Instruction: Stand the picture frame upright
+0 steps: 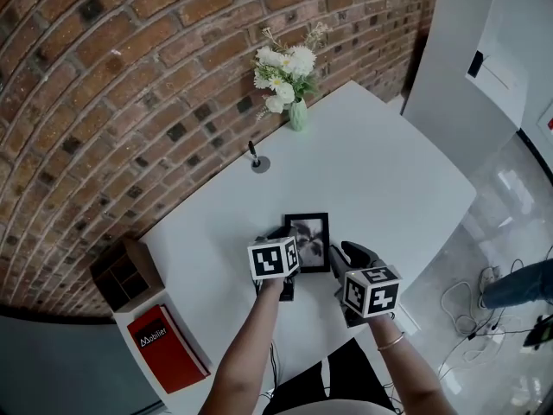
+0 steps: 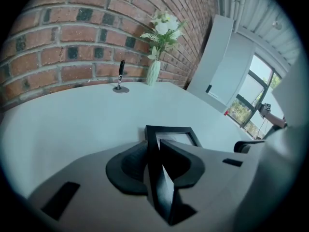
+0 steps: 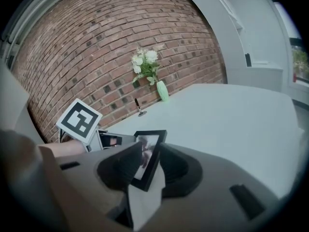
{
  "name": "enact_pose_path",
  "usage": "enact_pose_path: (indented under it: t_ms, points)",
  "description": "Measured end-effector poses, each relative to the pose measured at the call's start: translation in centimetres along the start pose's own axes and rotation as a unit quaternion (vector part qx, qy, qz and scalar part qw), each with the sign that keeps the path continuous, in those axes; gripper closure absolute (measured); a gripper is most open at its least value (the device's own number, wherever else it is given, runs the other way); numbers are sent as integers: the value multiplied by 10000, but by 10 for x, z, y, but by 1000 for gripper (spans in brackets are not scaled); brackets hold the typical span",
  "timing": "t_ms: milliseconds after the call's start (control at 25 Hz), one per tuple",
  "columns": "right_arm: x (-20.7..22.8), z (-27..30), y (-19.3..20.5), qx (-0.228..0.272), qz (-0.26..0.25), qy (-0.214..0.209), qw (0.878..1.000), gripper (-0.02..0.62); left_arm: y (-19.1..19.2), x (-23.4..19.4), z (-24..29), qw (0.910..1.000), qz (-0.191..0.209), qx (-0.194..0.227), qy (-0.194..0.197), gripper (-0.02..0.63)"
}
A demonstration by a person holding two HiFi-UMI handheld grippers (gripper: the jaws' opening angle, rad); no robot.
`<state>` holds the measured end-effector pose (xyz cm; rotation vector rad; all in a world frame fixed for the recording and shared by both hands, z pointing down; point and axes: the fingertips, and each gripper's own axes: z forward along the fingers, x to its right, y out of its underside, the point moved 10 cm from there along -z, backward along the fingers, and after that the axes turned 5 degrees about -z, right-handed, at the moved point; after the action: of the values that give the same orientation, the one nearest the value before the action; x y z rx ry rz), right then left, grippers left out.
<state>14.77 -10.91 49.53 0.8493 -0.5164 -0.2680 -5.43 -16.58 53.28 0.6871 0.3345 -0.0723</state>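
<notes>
Picture frame point(image 1: 308, 242) clamped from near side in left gripper point(image 2: 153, 149) and right gripper point(image 3: 147, 156); not yet upright; raising, release remaining.

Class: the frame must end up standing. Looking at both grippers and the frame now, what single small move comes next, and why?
Probably tilt the picture frame up on its near edge. Its photo faces up toward the head view, so it isn't upright yet. The left gripper and right gripper each seem clamped on an edge of it.
</notes>
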Motion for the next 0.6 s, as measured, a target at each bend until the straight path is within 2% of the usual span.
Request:
enact_pose_path:
  t_ms: [400,600]
  points:
    - [7,14,-1,-264,124,-141,9995,494,8,1,-13,9976,-251,638,55,541]
    - [10,24,-1,-335,201,-355,9986,489,13,-2,-21,9945,-314,985,145,541]
